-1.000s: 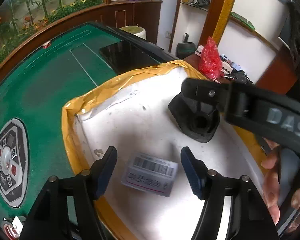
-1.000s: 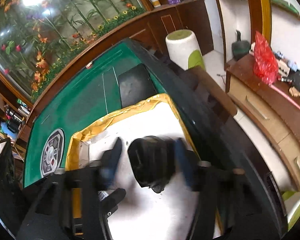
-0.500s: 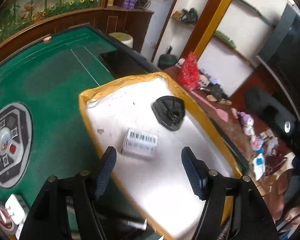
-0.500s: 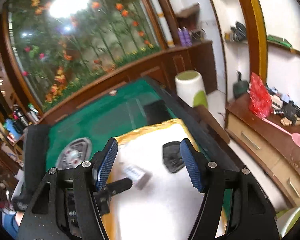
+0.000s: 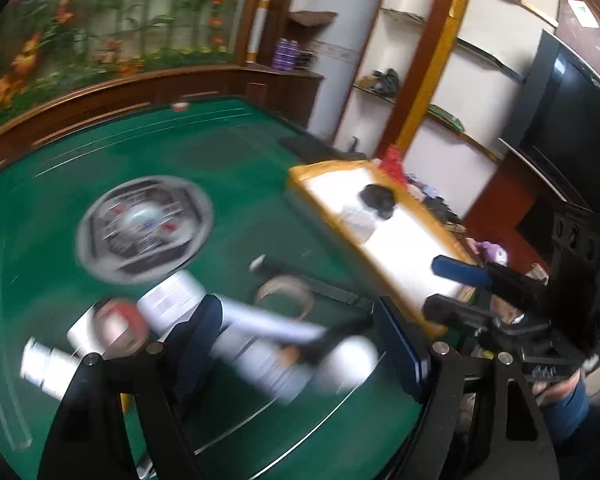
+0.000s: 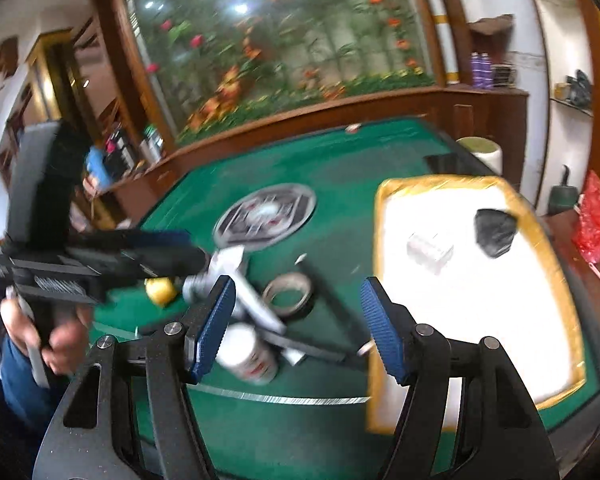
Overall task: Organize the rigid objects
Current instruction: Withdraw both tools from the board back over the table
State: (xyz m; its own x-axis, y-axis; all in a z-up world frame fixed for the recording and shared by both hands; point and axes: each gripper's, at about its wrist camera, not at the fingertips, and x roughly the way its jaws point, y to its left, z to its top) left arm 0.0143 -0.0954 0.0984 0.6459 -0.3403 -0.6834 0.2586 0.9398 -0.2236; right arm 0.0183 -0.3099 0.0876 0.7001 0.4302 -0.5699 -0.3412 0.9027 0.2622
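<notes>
Atop green felt table, yellow-rimmed white tray, floral mural behind.

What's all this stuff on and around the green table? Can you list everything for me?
Table: one, green felt, with a round grey panel at its centre.
Tray: one, white with yellow rim, on the table's right side.
Black part: one, on the tray's far end.
Small box: one, whitish, blurred, on the tray beside the black part.
Tape roll: one, brownish, on the felt.
White containers: several, blurred, in the felt pile.
Yellow object: one, left of the pile.
Red bag: one, on the side cabinet.
Left gripper: black, blue pads, open, just widened, empty.
Right gripper: same, open, empty.
</notes>
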